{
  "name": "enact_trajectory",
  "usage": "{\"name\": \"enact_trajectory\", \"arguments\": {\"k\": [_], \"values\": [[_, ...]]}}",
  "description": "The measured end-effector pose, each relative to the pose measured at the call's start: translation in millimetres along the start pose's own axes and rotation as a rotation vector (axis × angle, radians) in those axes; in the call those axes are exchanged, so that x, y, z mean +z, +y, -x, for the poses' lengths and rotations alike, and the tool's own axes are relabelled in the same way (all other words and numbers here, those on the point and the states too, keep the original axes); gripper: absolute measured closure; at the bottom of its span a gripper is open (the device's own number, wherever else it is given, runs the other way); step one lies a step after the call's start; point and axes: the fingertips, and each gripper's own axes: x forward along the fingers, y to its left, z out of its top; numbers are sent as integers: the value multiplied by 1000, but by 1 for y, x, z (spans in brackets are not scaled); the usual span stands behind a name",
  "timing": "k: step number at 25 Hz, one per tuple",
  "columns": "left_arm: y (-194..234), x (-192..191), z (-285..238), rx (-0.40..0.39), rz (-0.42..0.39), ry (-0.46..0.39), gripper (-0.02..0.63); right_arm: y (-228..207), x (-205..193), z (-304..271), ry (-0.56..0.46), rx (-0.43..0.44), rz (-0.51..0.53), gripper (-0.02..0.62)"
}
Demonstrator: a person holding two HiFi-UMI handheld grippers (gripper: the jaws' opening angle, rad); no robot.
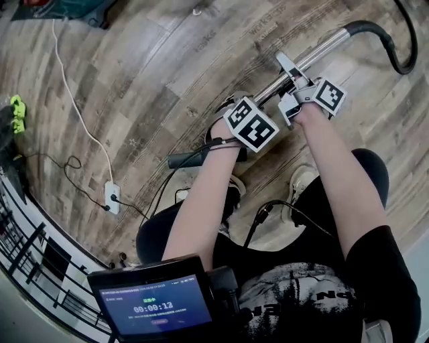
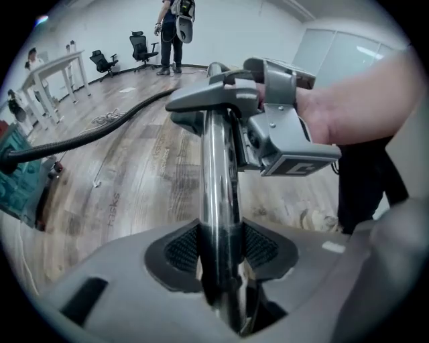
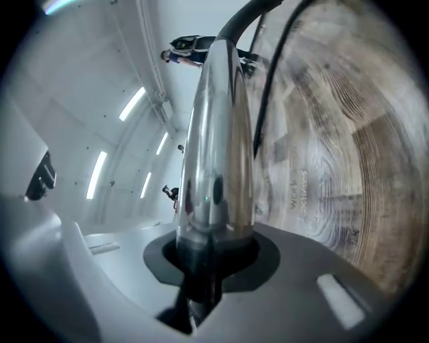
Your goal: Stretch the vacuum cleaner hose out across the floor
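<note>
The vacuum cleaner's chrome tube (image 1: 315, 55) slants up to the right over the wood floor and joins the black hose (image 1: 401, 50), which curls away at the top right. My left gripper (image 1: 253, 106) is shut on the tube's lower part; in the left gripper view both pads (image 2: 260, 246) press on the tube (image 2: 218, 194). My right gripper (image 1: 295, 76) holds the same tube slightly higher up. In the right gripper view the tube (image 3: 216, 154) sits clamped in the jaws, with the hose (image 3: 242, 19) beyond it. The hose (image 2: 100, 131) trails across the floor.
A white power strip (image 1: 112, 197) with a white cord and black leads lies on the floor at the left. A green object (image 1: 17, 114) sits at the left edge. A teal object (image 2: 15, 181) stands where the hose ends. Office chairs, a desk and people are far off.
</note>
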Motion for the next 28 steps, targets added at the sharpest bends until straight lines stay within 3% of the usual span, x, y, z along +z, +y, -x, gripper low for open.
{"name": "enact_trajectory", "arguments": {"k": [5,10,15,23,28], "values": [[-80,44,58,-198,-33,-54,449,95,29,67,-12,29,132,532],[-147,82,115,-255,-63,-62,452,184,51,114,71,20,248,529],[-211,104,177,-353,-26,-84,373,268,55,163,120,31,302,528],[-279,167,315,-396,-25,-170,366,418,107,236,92,52,387,526],[-317,208,374,-412,-154,-169,387,498,136,267,42,52,427,526]]}}
